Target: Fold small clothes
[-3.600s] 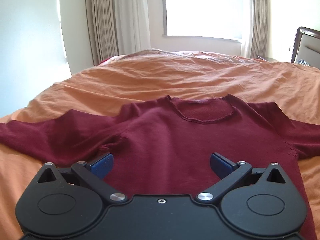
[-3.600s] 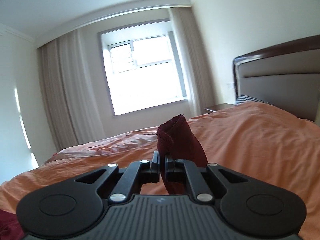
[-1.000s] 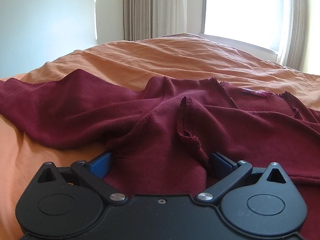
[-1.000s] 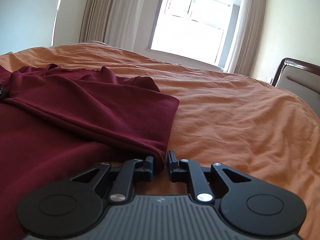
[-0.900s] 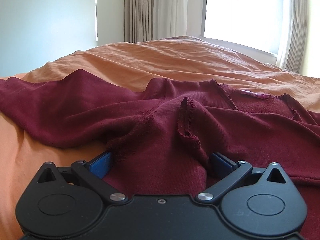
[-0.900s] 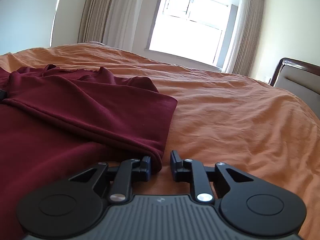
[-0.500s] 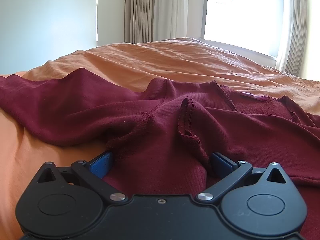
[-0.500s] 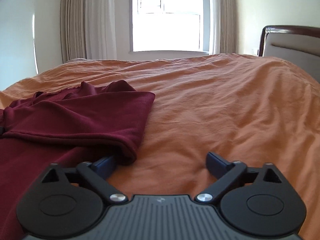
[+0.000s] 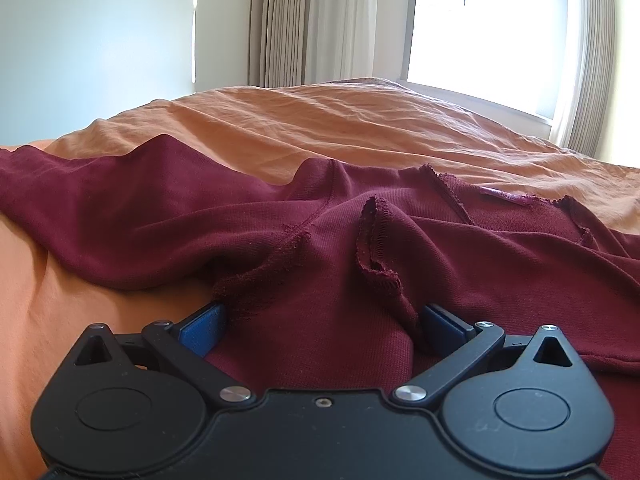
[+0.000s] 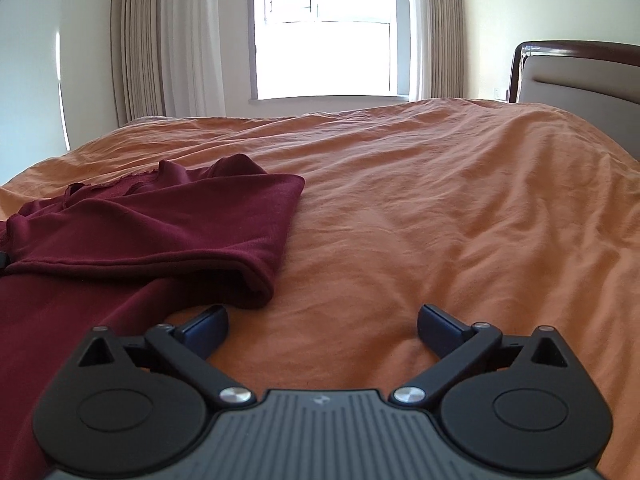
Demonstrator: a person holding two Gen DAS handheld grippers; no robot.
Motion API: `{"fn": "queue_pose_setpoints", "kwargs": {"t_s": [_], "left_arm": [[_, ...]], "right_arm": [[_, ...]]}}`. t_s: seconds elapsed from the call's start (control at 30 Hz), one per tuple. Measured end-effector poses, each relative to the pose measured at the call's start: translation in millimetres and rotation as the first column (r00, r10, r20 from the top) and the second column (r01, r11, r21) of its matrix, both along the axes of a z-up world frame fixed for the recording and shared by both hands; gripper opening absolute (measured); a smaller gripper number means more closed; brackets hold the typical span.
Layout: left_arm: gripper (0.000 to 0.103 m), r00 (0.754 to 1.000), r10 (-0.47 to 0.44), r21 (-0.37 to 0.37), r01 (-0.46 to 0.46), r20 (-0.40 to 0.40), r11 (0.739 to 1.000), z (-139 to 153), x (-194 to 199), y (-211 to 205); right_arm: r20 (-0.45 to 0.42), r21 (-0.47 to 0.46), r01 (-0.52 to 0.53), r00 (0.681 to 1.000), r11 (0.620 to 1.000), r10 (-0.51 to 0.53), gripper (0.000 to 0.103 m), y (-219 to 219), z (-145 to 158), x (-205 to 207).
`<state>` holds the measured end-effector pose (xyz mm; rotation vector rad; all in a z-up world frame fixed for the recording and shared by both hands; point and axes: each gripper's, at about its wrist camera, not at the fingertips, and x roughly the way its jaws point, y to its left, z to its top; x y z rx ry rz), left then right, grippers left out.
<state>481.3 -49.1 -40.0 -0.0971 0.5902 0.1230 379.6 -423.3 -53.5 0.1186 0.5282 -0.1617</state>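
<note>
A dark red sweater (image 9: 280, 240) lies spread on the orange bed cover (image 9: 360, 120). In the left wrist view its neckline (image 9: 508, 204) is at the right, and a sleeve cuff (image 9: 376, 240) is folded in over the body. My left gripper (image 9: 322, 326) is open wide, low over the sweater, with bunched fabric lying between its blue pads (image 9: 202, 326). In the right wrist view the folded-over sleeve (image 10: 160, 232) lies at the left. My right gripper (image 10: 322, 326) is open just right of that fold, with only bed cover between its fingers.
Wrinkled orange bed cover (image 10: 460, 208) stretches far to the right of the sweater. A padded headboard (image 10: 580, 76) stands at the right. A bright window (image 10: 324, 40) with curtains (image 10: 176, 40) fills the far wall.
My right gripper has opened and let go of the sleeve fold, then rolled level and shifted a little to the right. The left gripper and the sweater under it have not moved.
</note>
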Motion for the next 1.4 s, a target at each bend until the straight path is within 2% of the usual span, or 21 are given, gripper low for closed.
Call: {"fn": "queue_pose_setpoints", "kwargs": {"t_s": [0.13,0.23,0.33,0.43,0.53,0.67,0.77,0.87,0.93,1.1,1.2,1.3,1.4], "left_arm": [[0.103,1.000,0.003,-0.021,-0.004,-0.006,1.000,5.1,-4.1,3.4],[0.103,0.998,-0.015,0.017,0.016,-0.059,1.000,16.2,-8.1,2.5],[0.103,0.997,-0.039,0.037,0.041,-0.059,0.998,25.6,-25.6,11.9],[0.103,0.997,-0.046,-0.023,0.045,-0.064,0.999,32.7,-43.1,38.3],[0.103,0.997,0.004,-0.092,-0.010,-0.071,0.996,39.8,-54.9,76.8],[0.103,0.994,0.097,-0.088,-0.102,-0.050,0.991,53.2,-61.2,132.9],[0.103,0.985,0.167,-0.047,-0.169,-0.050,0.984,64.4,-57.4,169.1],[0.103,0.981,0.189,-0.032,-0.191,-0.034,0.981,77.7,-50.7,198.6],[0.103,0.976,0.216,-0.054,-0.217,-0.028,0.975,82.8,-43.1,217.3],[0.103,0.959,0.283,-0.175,-0.283,-0.021,0.943,80.0,-21.1,263.1],[0.103,0.956,0.292,-0.169,-0.285,0.016,0.943,77.2,-5.5,275.0],[0.102,0.951,0.307,-0.142,-0.302,0.019,0.943,73.9,4.0,283.6],[0.102,0.947,0.317,-0.157,-0.306,0.051,0.939,74.9,2.3,288.8]], "right_arm": [[-0.019,0.008,-0.015,1.000,1.000,0.015,0.103,7.0,0.6,-12.3],[-0.017,0.006,-0.016,1.000,1.000,0.016,0.103,13.3,-1.0,-24.1],[-0.007,0.001,-0.015,1.000,1.000,0.015,0.103,18.4,-2.7,-33.4],[0.000,0.000,-0.010,1.000,1.000,0.010,0.103,20.0,-3.0,-37.5],[0.002,0.005,-0.009,1.000,1.000,0.009,0.103,19.9,-3.0,-38.8],[0.008,0.002,-0.009,1.000,1.000,0.009,0.103,20.0,-3.6,-38.7],[0.014,-0.007,-0.006,1.000,1.000,0.007,0.103,20.6,-4.0,-39.6],[0.034,-0.024,0.000,0.999,1.000,0.001,0.103,23.5,-0.3,-43.3],[0.057,-0.021,-0.014,0.998,1.000,0.015,0.103,24.1,7.9,-48.4],[0.122,0.002,-0.048,0.991,0.999,0.047,0.103,29.3,32.7,-71.2],[0.143,0.012,-0.090,0.986,0.996,0.087,0.103,40.0,48.4,-78.5],[0.185,0.015,-0.131,0.975,0.991,0.126,0.103,56.0,65.2,-79.3],[0.220,0.055,-0.185,0.961,0.981,0.169,0.103,75.5,75.0,-75.7]]}}
